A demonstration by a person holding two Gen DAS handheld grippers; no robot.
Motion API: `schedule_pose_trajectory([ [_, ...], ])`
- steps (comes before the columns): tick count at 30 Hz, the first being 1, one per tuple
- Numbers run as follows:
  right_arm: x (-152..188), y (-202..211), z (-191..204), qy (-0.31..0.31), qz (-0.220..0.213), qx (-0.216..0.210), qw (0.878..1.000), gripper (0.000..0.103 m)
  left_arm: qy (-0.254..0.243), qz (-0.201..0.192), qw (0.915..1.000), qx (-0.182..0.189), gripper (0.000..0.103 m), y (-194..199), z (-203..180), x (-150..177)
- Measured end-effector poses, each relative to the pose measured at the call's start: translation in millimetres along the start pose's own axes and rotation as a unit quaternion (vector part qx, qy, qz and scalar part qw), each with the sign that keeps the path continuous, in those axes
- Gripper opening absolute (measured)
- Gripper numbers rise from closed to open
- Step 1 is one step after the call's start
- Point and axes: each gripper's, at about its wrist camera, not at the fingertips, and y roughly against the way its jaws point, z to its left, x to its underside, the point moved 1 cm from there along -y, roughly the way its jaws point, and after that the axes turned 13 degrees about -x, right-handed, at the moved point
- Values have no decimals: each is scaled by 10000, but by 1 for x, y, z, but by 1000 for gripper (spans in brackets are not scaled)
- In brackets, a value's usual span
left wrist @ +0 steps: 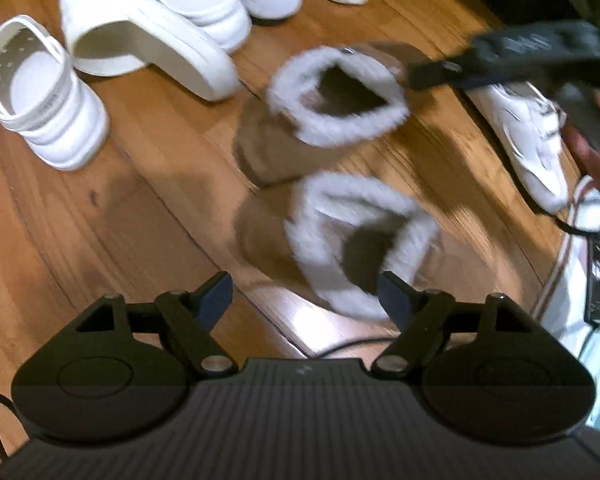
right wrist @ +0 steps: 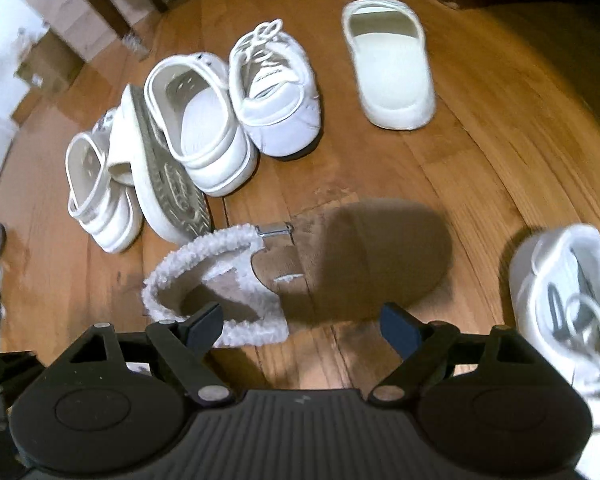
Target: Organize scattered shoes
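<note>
Two brown fleece-lined boots stand side by side on the wood floor in the left wrist view, one near (left wrist: 352, 240) and one farther (left wrist: 324, 108). My left gripper (left wrist: 306, 300) is open just above the near boot's fleece collar. The right gripper (left wrist: 500, 56) shows at the upper right, by the far boot. In the right wrist view, my right gripper (right wrist: 300, 324) is open and empty over a brown fleece-lined boot (right wrist: 320, 272) lying with its toe pointing away.
White shoes lie around: a clog (left wrist: 40, 96), a tipped slide (left wrist: 148, 36) and a sneaker (left wrist: 520, 136) in the left wrist view; clogs (right wrist: 204, 128), a sneaker (right wrist: 276, 92), a slide (right wrist: 392, 68) and another sneaker (right wrist: 568, 304) in the right wrist view. Cardboard boxes (right wrist: 60, 20) stand behind.
</note>
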Motion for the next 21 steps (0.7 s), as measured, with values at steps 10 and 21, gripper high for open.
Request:
schedule_pose_trajectory([
  [10, -19, -31, 20, 901, 528, -126, 9945, 85, -599, -111, 9979, -228, 83, -1, -27, 9],
  [21, -21, -74, 27, 1944, 785, 1027, 9724, 84, -512, 117, 9985, -153, 85, -11, -24, 12],
])
